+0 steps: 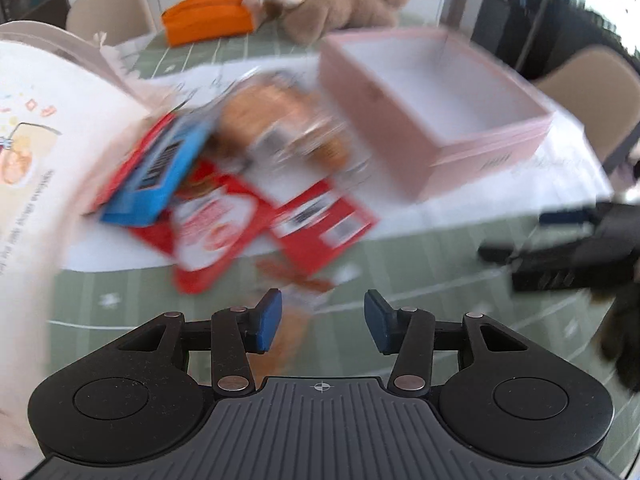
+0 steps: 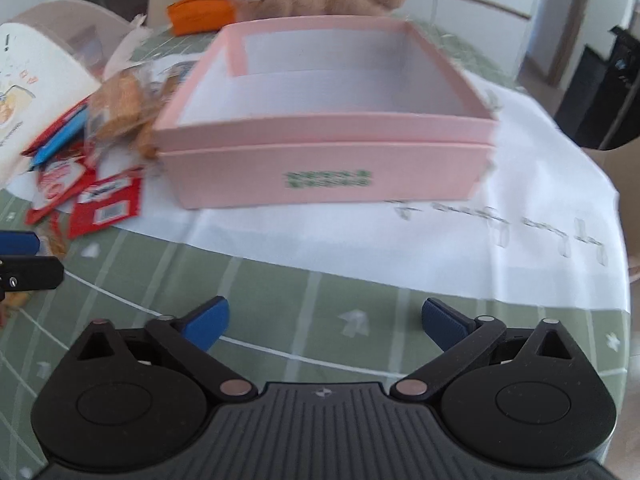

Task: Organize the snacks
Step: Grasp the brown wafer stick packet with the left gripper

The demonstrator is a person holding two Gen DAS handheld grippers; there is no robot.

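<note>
An empty pink box (image 1: 472, 148) (image 2: 328, 172) stands on a white cloth. Left of it lies a pile of snacks: red packets (image 1: 320, 224) (image 2: 104, 204), a blue packet (image 1: 160, 176) and a clear bag of brown pastries (image 1: 280, 128) (image 2: 120, 104). A small brown snack wrapper (image 1: 296, 280) lies just ahead of my left gripper (image 1: 323, 320), which is open and empty. My right gripper (image 2: 324, 324) is open and empty, in front of the box. The right gripper also shows at the right of the left wrist view (image 1: 568, 256). Both views are blurred.
A large white printed bag (image 1: 44, 152) stands at the left. An orange pouch (image 1: 208, 16) and a plush toy (image 1: 340, 0) lie at the back. Beige chairs (image 1: 592, 92) surround the green gridded table (image 2: 280, 312).
</note>
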